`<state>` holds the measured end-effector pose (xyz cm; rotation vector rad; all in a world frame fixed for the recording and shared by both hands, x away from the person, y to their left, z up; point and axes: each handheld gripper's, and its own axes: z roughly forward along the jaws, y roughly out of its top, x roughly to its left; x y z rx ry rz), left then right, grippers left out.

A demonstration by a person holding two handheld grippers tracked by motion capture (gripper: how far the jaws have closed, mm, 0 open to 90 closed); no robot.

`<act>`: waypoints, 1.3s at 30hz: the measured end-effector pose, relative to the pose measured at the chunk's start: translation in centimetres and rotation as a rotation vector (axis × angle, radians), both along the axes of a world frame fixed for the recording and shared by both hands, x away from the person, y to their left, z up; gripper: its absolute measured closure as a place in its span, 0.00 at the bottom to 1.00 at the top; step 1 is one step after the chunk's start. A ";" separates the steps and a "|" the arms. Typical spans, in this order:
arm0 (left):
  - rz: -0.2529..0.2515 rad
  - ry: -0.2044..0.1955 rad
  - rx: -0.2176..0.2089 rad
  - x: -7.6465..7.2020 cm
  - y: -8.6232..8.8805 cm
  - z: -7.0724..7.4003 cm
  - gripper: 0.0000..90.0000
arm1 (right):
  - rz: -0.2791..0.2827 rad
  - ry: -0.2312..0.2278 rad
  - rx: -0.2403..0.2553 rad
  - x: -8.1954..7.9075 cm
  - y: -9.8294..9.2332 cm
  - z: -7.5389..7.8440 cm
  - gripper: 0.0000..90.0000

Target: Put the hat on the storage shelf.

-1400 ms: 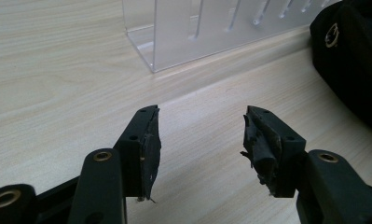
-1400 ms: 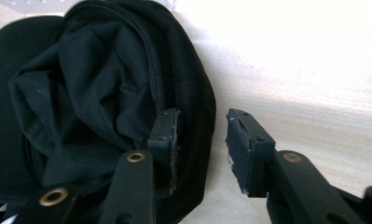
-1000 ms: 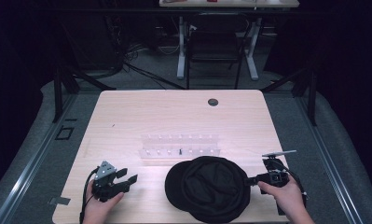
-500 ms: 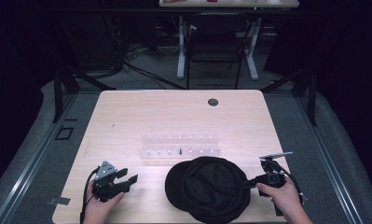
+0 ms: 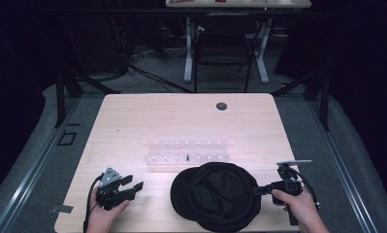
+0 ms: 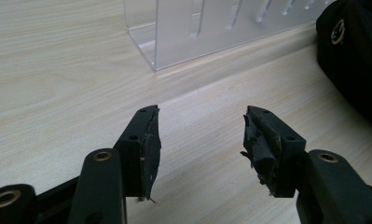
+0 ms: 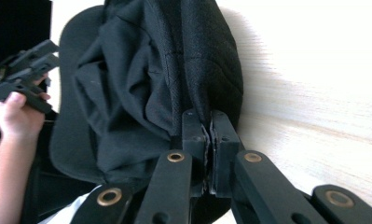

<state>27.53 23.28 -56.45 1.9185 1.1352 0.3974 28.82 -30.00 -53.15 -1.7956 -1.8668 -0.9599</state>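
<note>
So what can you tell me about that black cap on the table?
The black cap is soft, quilted-looking fabric with a flat brim and a crumpled crown. It lies at the near edge of the wooden table, just in front of a clear plastic rack. A small metal ring or emblem shows on one side. The right gripper has just been closing and now pinches the cap's fabric edge between its jaws. The left gripper waits open, apart from it.

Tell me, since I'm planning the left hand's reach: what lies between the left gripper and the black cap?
Bare tabletop separates the left gripper from the black cap, seen in the high view.
</note>
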 end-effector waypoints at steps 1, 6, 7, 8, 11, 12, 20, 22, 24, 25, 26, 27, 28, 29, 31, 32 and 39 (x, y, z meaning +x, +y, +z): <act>0.000 0.000 0.000 0.0 0.0 0.0 0.51 | 0.001 0.000 0.010 0.0 0.0 0.1 0.97; 0.000 0.000 0.006 0.0 0.0 0.0 0.51 | 0.015 -0.004 0.023 -0.2 -0.1 0.6 0.97; 0.002 0.001 0.004 0.0 0.0 0.0 0.51 | 0.005 -0.006 0.031 -0.2 0.0 0.8 0.97; 0.002 0.001 0.004 0.0 0.0 0.0 0.51 | 0.004 -0.014 0.045 -0.2 0.0 1.0 0.97; 0.003 0.001 0.005 0.0 0.0 0.0 0.51 | 0.012 -0.027 0.067 -0.2 0.0 1.7 0.97; 0.002 0.001 0.005 0.0 0.0 0.0 0.51 | 0.012 -0.027 0.067 -0.2 0.0 1.7 0.97; 0.001 0.005 0.008 0.0 0.1 0.0 0.51 | 0.012 -0.043 0.100 -0.2 0.3 3.0 0.97; 0.003 0.000 0.007 0.1 0.0 -0.1 0.51 | 0.021 -0.038 0.111 -0.1 0.3 3.3 0.97; 0.002 0.001 0.009 0.0 0.0 -0.1 0.51 | 0.021 -0.036 0.115 -0.1 0.3 3.5 0.97; 0.002 0.000 0.007 0.0 0.0 -0.1 0.51 | 0.021 -0.041 0.132 -0.1 0.3 3.7 0.97; 0.002 0.001 0.008 0.0 0.0 -0.1 0.51 | 0.022 -0.036 0.138 -0.1 0.3 3.9 0.97; 0.002 0.000 0.007 0.0 0.0 -0.1 0.51 | 0.030 -0.033 0.124 -0.1 0.3 4.1 0.97; 0.002 0.000 0.007 0.0 0.0 -0.1 0.51 | 0.028 -0.042 0.155 -0.1 0.3 4.1 0.97; 0.003 0.000 0.008 0.0 0.0 -0.1 0.51 | 0.026 -0.040 0.169 -0.1 0.3 4.3 0.97; 0.003 0.000 0.008 0.0 0.0 -0.1 0.51 | 0.029 -0.048 0.187 -0.2 0.4 4.5 0.97; 0.003 0.000 0.008 0.0 0.0 -0.1 0.51 | 0.016 -0.048 0.201 -0.2 0.5 4.7 0.97; 0.002 -0.001 0.007 0.0 0.0 -0.1 0.51 | 0.034 -0.067 0.247 -0.2 0.7 5.7 0.98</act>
